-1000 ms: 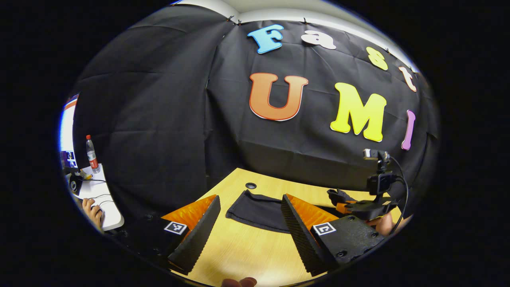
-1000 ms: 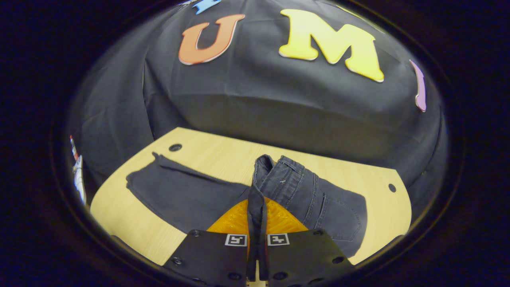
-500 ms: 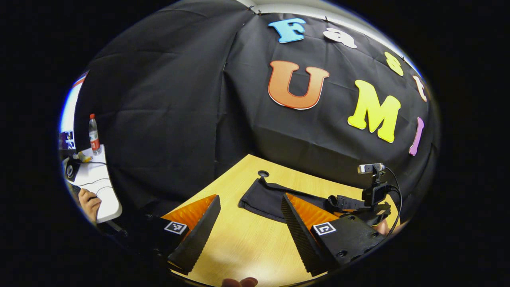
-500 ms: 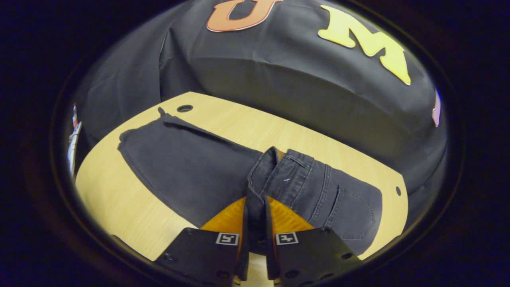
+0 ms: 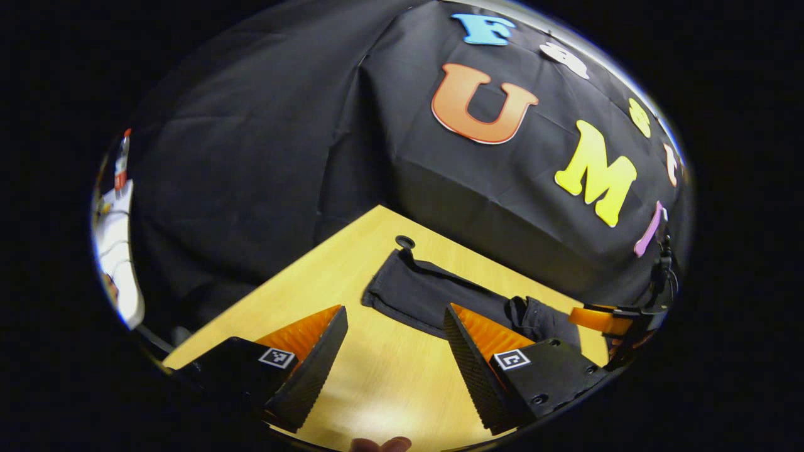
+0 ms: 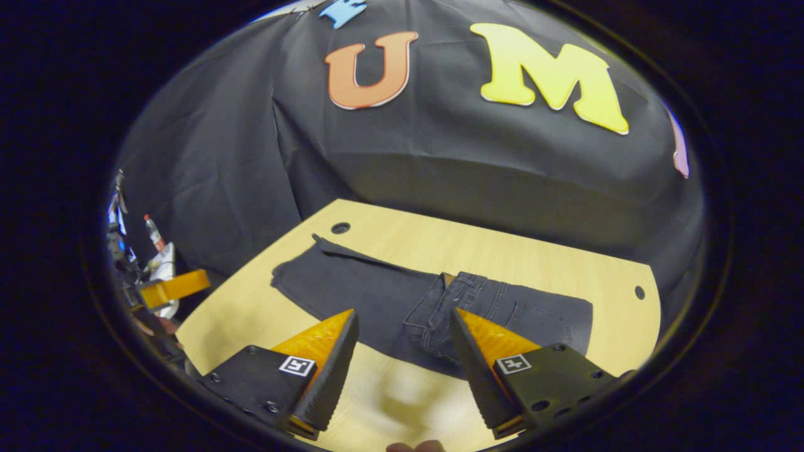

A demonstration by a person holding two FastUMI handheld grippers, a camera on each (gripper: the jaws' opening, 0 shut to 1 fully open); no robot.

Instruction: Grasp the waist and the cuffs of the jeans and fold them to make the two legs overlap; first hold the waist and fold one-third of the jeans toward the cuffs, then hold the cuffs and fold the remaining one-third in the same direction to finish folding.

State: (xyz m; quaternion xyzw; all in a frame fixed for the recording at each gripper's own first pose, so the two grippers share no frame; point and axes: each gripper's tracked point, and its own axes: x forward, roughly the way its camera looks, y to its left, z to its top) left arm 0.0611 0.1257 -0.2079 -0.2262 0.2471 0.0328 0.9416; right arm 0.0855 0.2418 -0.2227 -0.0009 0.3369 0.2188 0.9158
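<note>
Dark jeans (image 6: 389, 301) lie flat on the wooden table (image 6: 502, 251), legs overlapped. The waist part (image 6: 502, 307) is folded over onto the legs, and the cuffs (image 6: 292, 282) point left. My right gripper (image 6: 403, 312) hovers open just in front of the folded waist, holding nothing. In the left gripper view the jeans (image 5: 427, 292) stretch from the cuffs (image 5: 380, 292) toward the right. My left gripper (image 5: 394, 311) stands open near the cuff end, above bare table. The right gripper's body (image 5: 603, 317) shows at the far right there.
The table has cable holes (image 6: 340, 227) (image 6: 639, 292) near its back corners. Black cloth walls close the back and sides. A white desk (image 5: 119, 251) with a bottle (image 6: 152, 229) stands beyond the table's left end. A fingertip (image 5: 380, 444) shows at the bottom edge.
My right gripper has let go of the waist, opened and drawn back; the waist now rests folded on the legs. The left gripper stays open and has tilted down toward the cuffs.
</note>
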